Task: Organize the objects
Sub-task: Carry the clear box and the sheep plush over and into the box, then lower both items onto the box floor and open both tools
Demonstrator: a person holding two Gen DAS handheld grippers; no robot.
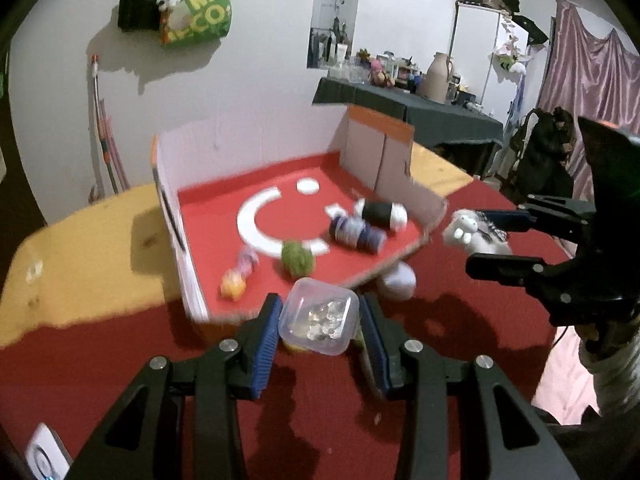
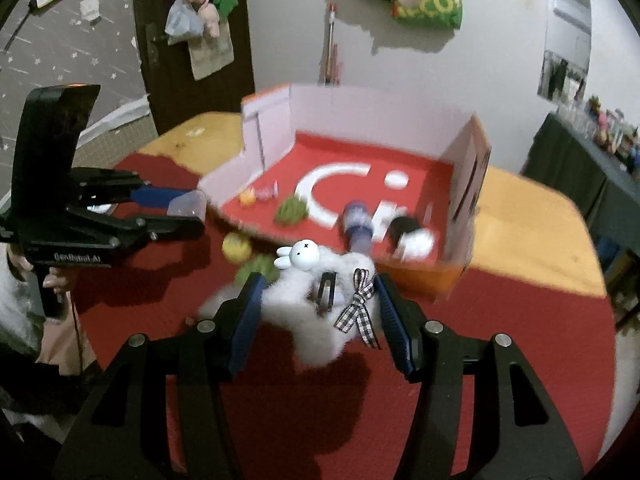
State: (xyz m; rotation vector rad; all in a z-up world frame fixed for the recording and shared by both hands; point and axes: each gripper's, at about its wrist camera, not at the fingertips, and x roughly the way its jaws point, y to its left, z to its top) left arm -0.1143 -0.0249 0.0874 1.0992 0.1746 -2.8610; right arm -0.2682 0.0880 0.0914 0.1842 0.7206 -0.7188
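My left gripper [image 1: 319, 322] is shut on a clear plastic container [image 1: 319, 320] with shiny pieces inside, held just in front of the open cardboard box [image 1: 256, 152]. My right gripper [image 2: 318, 296] is shut on a fluffy white toy [image 2: 308, 308] with a rabbit face and a checked ribbon, held near the box's front edge; it also shows in the left wrist view [image 1: 468, 230]. The box with the red floor [image 2: 360, 148] holds a green fuzzy ball [image 1: 297, 258], a yellow ball [image 1: 233, 286], a pink item, blue spools [image 1: 356, 234] and a black-and-white roll [image 1: 384, 214].
The box sits on a wooden table [image 1: 80, 256] partly covered by a red cloth [image 1: 320, 420]. A yellow ball [image 2: 236, 247] and a green thing lie on the cloth before the box. A white ball [image 1: 398, 278] lies under the box's front flap. A dark cluttered table [image 1: 440, 108] stands behind.
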